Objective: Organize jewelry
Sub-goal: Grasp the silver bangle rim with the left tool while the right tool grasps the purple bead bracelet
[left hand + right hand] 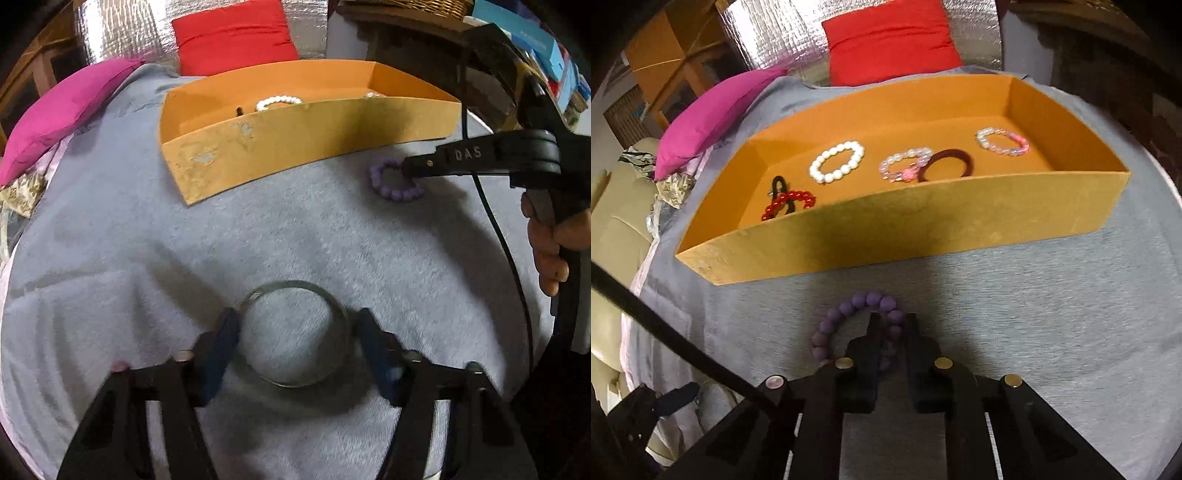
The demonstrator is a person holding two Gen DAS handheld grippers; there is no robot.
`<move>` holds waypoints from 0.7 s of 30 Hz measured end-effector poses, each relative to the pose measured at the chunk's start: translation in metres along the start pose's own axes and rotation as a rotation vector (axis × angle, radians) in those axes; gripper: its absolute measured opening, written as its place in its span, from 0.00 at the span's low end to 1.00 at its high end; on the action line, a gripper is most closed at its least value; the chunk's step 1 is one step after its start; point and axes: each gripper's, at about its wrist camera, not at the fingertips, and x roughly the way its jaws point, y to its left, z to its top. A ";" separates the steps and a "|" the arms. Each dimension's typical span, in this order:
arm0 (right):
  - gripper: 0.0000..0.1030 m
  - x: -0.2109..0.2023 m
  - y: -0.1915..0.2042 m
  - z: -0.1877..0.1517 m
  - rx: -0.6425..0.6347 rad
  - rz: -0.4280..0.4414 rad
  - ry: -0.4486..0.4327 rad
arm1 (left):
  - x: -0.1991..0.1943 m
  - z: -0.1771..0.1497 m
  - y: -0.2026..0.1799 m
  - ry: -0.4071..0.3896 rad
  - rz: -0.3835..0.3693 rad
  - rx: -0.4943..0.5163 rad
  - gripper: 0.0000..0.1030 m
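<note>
A: How far along is the tidying?

B: Mostly done, I'd judge. The orange box [923, 229] on the grey blanket [1052, 314] already holds a white bead bracelet [836, 162], a red bead bracelet [788, 205] lying against a black hair tie [778, 184], a pink-and-clear bracelet [905, 164], a dark red hair tie [945, 166] touching it, and another pale pink bracelet [1003, 142] near the right end.

A: What's left outside?

B: Two pieces, as far as I can see. A purple bead bracelet [857, 321] lies on the blanket just in front of the box, and a metal bangle [295, 334] lies nearer, well apart from the box.

A: And the grippers?

B: The right gripper [892, 325] is pinched narrow on the purple bracelet's right side, beads between its fingers; the bracelet seems to rest on the blanket, not yet lifted. The left gripper [295, 339] is spread wide, its fingers on either side of the bangle, touching or nearly touching the rim. Whether it truly grips, I cannot tell.

A: So two drops into the box remain?

B: Likely, yes.
</note>
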 end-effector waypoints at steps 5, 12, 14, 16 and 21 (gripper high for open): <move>0.10 -0.012 -0.030 0.000 0.051 -0.029 -0.023 | 0.008 0.012 -0.001 -0.017 0.003 0.011 0.61; 0.10 -0.022 -0.065 -0.001 0.120 -0.025 -0.003 | 0.017 0.035 0.005 -0.044 -0.002 -0.009 0.61; 0.11 -0.023 -0.068 -0.001 0.140 0.014 0.018 | 0.018 0.037 0.002 -0.043 -0.006 0.003 0.61; 0.14 -0.022 -0.068 -0.002 0.152 0.046 0.037 | 0.019 0.037 0.000 -0.041 -0.001 0.018 0.61; 0.26 -0.020 -0.064 -0.004 0.158 0.053 0.059 | 0.023 0.030 0.006 -0.003 0.016 0.019 0.66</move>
